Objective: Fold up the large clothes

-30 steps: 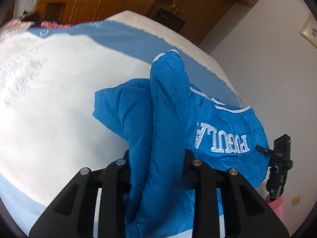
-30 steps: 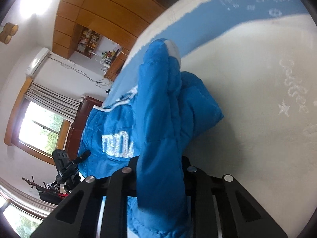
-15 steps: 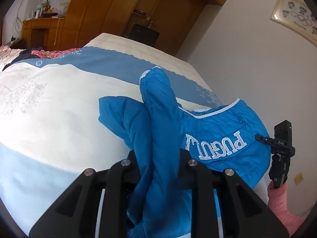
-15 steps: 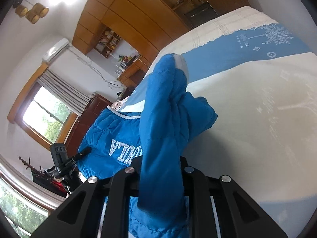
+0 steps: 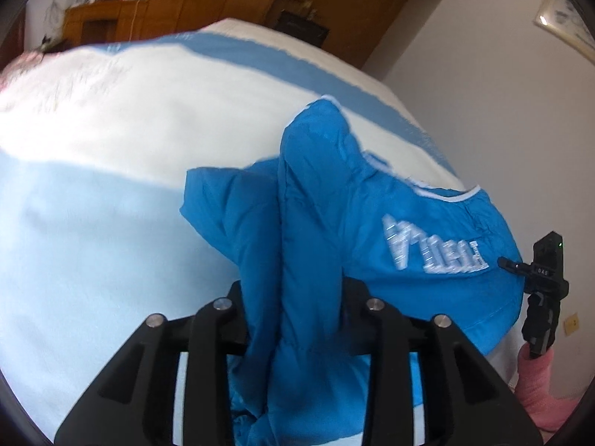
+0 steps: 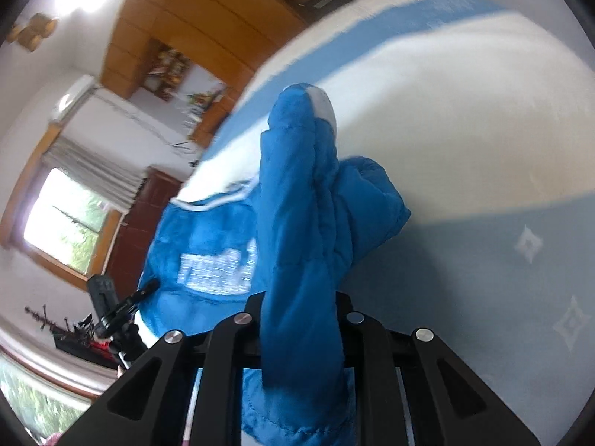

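The left gripper (image 5: 297,319) is pinched tight on a thick fold of the blue padded jacket (image 5: 372,230), the cloth bunched between its black fingers (image 5: 212,338) and spilling down below them toward the camera. From that grip a long padded ridge of the jacket runs straight away along the gripper's line, ending in a rounded tip with a white edge out over the bed (image 5: 111,148). The rest of the garment spreads off to the right of the gripper, with white lettering (image 5: 431,249) across it and a white-piped hem toward the bed's right edge, where it hangs close to the wall. The right gripper (image 6: 301,319) is likewise clamped on a fold of the same jacket (image 6: 297,223), its jaws drawn in narrow around the cloth. Here too the held ridge stands up and away from the fingers, its long axis pointing ahead toward the far end of the bed (image 6: 446,130), the tip showing a pale patch. The lettered body of the jacket lies to the left of this gripper, near the bed's left edge, and a smaller puffed lobe bulges to its right over the pale blue band of the cover. Motion blur softens the lettering in both views.
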A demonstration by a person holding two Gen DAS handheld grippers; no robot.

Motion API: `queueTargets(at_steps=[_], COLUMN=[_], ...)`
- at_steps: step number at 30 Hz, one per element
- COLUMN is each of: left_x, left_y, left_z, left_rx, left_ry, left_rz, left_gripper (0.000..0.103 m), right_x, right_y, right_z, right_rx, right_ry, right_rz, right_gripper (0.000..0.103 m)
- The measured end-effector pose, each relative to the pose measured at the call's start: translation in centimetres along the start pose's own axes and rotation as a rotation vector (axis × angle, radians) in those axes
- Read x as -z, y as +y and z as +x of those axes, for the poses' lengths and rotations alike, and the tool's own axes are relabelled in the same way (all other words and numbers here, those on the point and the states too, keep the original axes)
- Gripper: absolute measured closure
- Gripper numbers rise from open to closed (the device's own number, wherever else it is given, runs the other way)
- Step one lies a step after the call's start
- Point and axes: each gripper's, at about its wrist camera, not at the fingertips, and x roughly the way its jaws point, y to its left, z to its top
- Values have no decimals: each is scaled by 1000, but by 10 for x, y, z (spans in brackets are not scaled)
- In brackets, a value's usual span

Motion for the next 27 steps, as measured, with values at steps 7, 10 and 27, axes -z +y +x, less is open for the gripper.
queueTargets(at_steps=[7, 10, 27], left_x=[22, 20, 36], left_y=[-13, -10, -59], left_z=[20, 24, -55], left_rx=[-151, -165, -392], left_ry=[-19, -23, -112], left_rz=[142, 148, 140], left_gripper=[58, 57, 50], right_x=[18, 26, 66], right_y=[-10, -9, 72], right_z=[17, 16, -57], right_rx=[58, 58, 366], right_ry=[-55, -76, -166], right_rz=[-30, -39, -291], right_gripper=[79, 77, 65])
